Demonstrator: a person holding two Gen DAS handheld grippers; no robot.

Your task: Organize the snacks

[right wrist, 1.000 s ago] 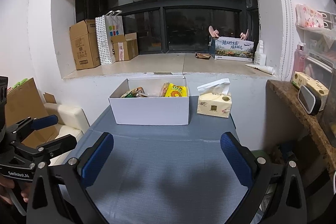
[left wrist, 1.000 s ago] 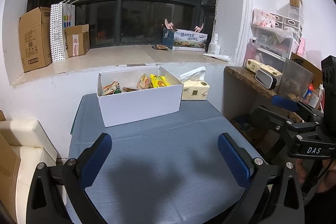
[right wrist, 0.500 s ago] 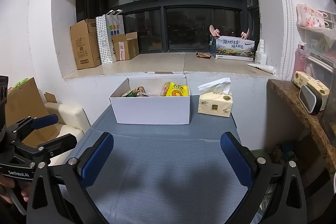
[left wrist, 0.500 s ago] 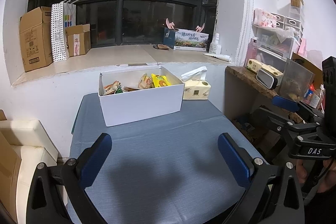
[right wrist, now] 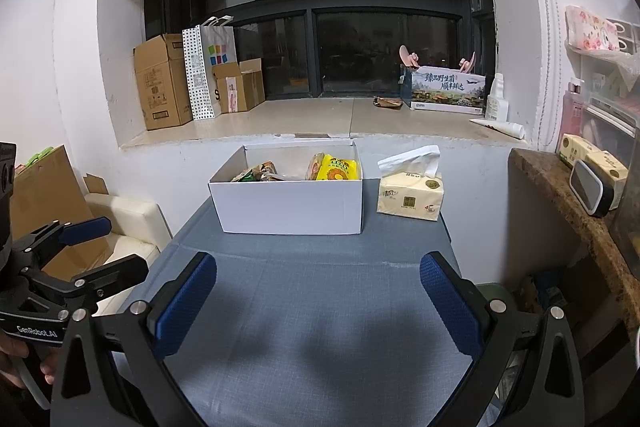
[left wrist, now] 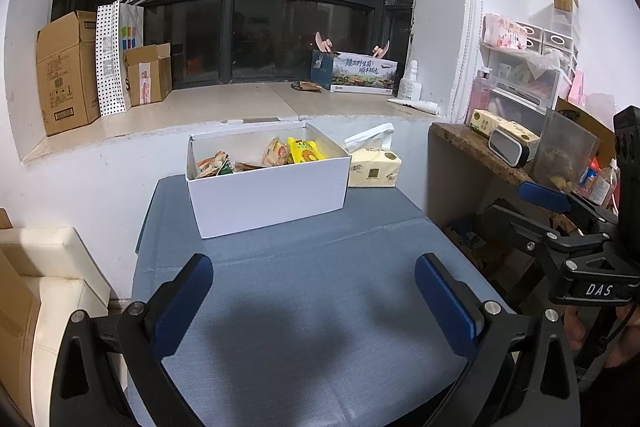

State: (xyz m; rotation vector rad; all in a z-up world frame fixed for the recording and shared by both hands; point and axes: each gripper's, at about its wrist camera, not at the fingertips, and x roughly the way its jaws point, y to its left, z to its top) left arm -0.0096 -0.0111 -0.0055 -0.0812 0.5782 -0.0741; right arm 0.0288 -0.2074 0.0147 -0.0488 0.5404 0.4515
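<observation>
A white open box (left wrist: 268, 193) (right wrist: 288, 205) stands at the far end of the blue-grey table (left wrist: 320, 307) (right wrist: 320, 307). It holds several snack packets, among them a yellow one (left wrist: 304, 151) (right wrist: 338, 169) and a green-and-orange one (left wrist: 212, 165) (right wrist: 250, 175). My left gripper (left wrist: 314, 291) is open and empty above the near part of the table. My right gripper (right wrist: 318, 291) is open and empty too, well short of the box. Each gripper also shows at the edge of the other's view, the right one (left wrist: 560, 223) and the left one (right wrist: 76, 251).
A yellow tissue pack (left wrist: 374, 169) (right wrist: 410, 197) sits right of the box. The windowsill behind holds cardboard boxes (right wrist: 160, 83), a dotted bag (right wrist: 204, 67) and a printed carton (right wrist: 444, 89). A cluttered shelf (left wrist: 500, 151) is at right, a cream seat (left wrist: 48, 267) at left.
Both views have drifted very slightly; the box sits a touch further away. Both grippers stay open and empty.
</observation>
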